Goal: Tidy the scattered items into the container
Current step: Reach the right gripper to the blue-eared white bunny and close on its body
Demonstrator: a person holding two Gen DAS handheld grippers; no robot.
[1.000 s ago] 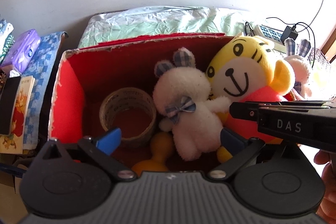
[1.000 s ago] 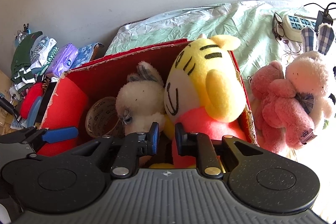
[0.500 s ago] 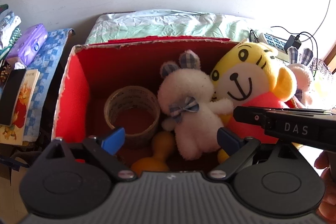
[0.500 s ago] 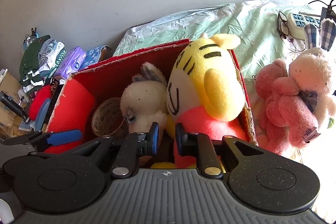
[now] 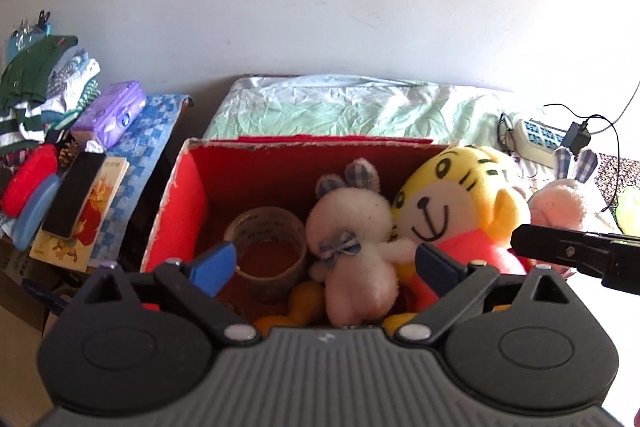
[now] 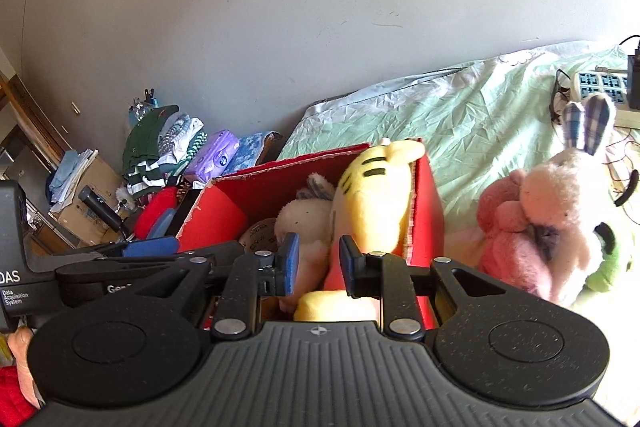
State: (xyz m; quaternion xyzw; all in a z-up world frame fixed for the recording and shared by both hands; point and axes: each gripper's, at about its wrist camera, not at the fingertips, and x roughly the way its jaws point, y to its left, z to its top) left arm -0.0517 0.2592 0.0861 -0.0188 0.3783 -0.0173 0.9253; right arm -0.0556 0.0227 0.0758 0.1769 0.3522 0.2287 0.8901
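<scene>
A red cardboard box (image 5: 176, 211) (image 6: 430, 195) sits on the bed. In it are a yellow tiger plush (image 5: 460, 203) (image 6: 376, 187), a white bunny plush (image 5: 352, 227) (image 6: 304, 219), a tape roll (image 5: 266, 231) and an orange toy (image 5: 296, 307). My left gripper (image 5: 324, 263) is open and empty above the box's near side. My right gripper (image 6: 316, 263) has its jaws a narrow gap apart and empty, just before the tiger. A pink bear (image 6: 508, 239), a pale pink bunny (image 6: 560, 179) and a green plush (image 6: 612, 255) lie on the bed to the right of the box.
A power strip (image 5: 536, 139) with cables and glasses lies at the back right of the green sheet (image 6: 480, 123). Left of the bed stand folded clothes (image 5: 44, 83), a purple tissue pack (image 5: 112, 115) and books (image 5: 84, 211). A wall rises behind.
Both grippers have drawn back and up from the box, so it looks smaller and more of the wall shows. The right gripper's jaws have parted slightly. The plush toys in the box have not moved.
</scene>
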